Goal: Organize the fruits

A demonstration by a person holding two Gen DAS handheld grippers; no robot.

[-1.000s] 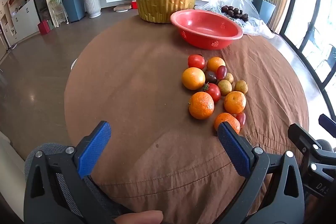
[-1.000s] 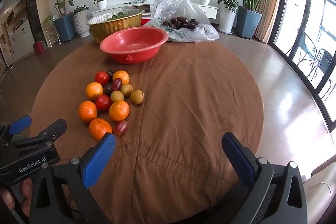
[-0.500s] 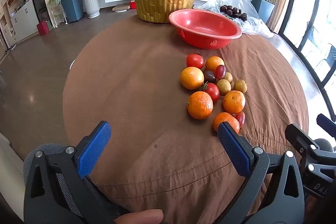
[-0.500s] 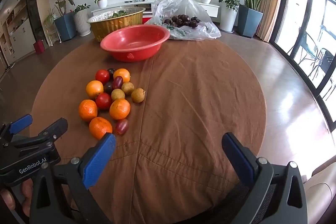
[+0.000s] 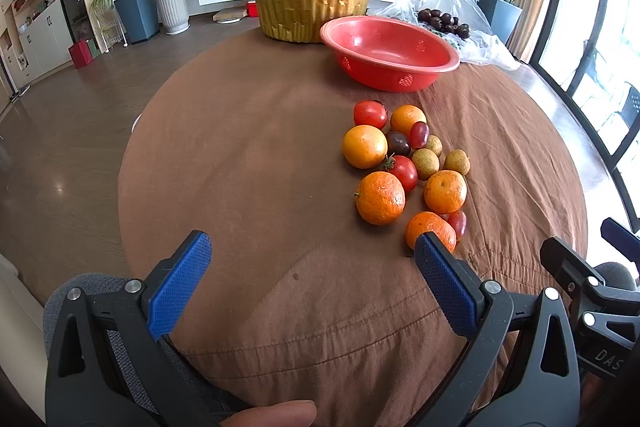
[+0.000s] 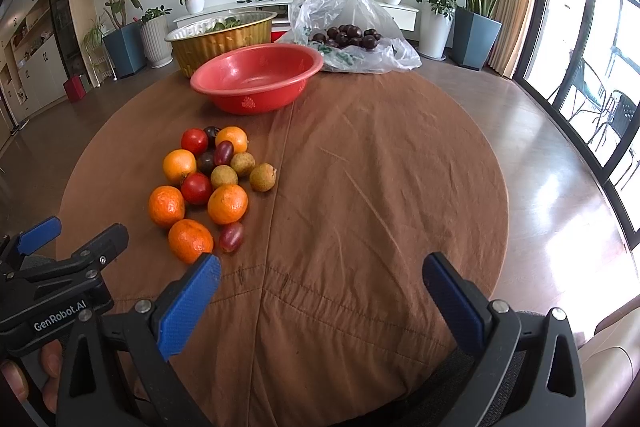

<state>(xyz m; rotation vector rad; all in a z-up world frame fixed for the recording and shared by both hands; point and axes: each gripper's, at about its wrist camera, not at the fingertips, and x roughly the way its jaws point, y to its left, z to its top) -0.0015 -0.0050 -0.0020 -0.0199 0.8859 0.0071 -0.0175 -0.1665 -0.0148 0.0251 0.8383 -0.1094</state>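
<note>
- Left hand-held gripper (image 5: pixel 312 279): released, jaws wide apart with nothing between them, low over the near edge of the worktop (image 5: pixel 240 155); a thumb tip shows at the bottom of the left view only.
- Right hand-held gripper (image 6: pixel 320 291): likewise released and bare; only the right view shows the "GenRobot.AI" lettering on the left tool's body.
- Fruit pile (image 5: pixel 404 171): oranges, tomatoes, small dark and tan fruits clustered touching on the brown cloth, ahead of both tools. In the left view the right fingertip (image 5: pixel 434 255) overlaps the nearest orange (image 5: pixel 428 229); the right view shows that orange (image 6: pixel 190 241) whole.
- Red bowl (image 6: pixel 224 71): beyond the pile; its inside shows better in the right view.
- Gold basin (image 5: pixel 312 11) and plastic bag (image 6: pixel 352 23) of dark fruit: farthest, at the rear edge.
</note>
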